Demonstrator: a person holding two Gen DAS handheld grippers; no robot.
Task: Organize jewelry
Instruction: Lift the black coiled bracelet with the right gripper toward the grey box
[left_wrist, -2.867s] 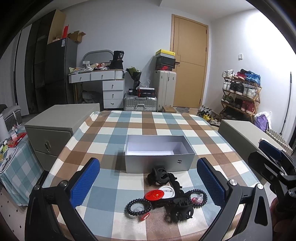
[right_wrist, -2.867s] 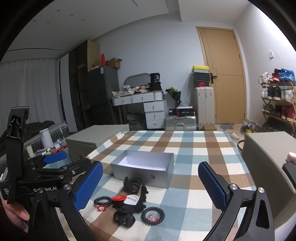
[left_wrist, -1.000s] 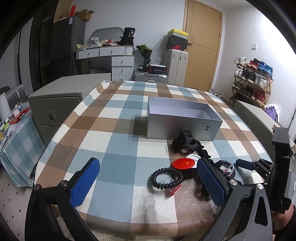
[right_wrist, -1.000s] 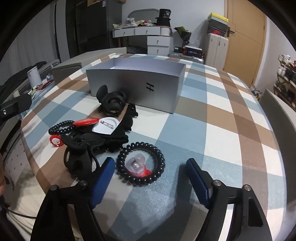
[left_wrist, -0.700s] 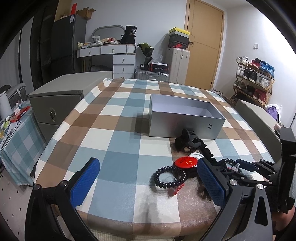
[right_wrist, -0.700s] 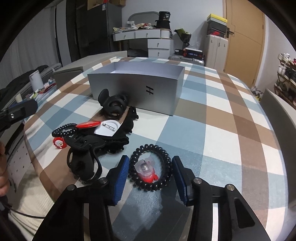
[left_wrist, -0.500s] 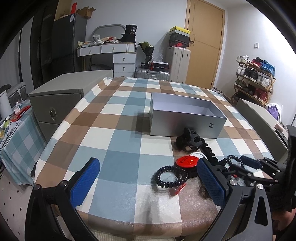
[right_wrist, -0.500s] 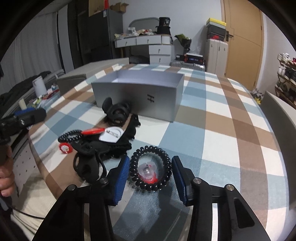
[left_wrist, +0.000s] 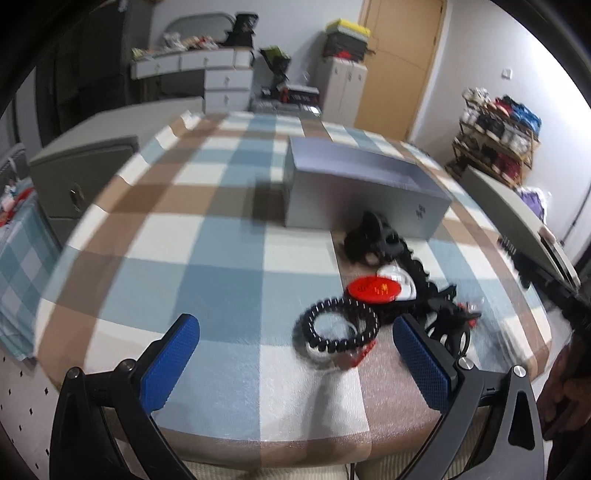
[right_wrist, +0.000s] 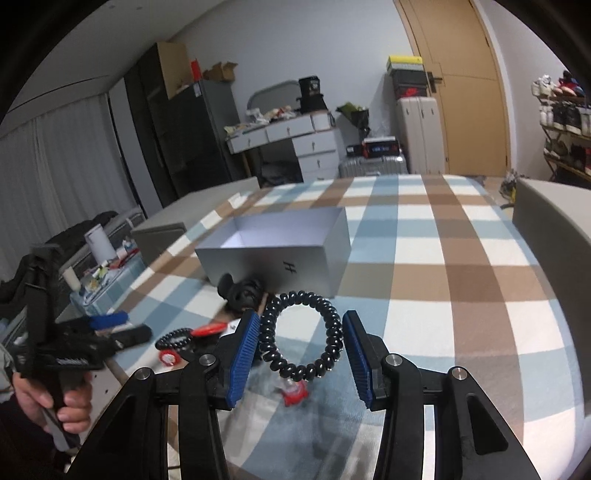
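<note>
My right gripper is shut on a black spiral hair tie, held above the checked tablecloth. A red and clear charm dangles from the tie. The open grey box stands just behind it, with nothing visible inside. My left gripper is open over the table's near edge, and a second black spiral hair tie lies just ahead of its fingers. Behind that tie lie a red round badge and a black claw clip in front of the grey box.
Another black claw clip lies by the right blue pad in the left wrist view. Grey cabinets flank the table. A hand grips the left tool's handle. The table's front edge is close below.
The right gripper's jaws closed on the spiral hair tie and lifted it off the cloth towards the box. The left gripper dipped and tilted down a little.
</note>
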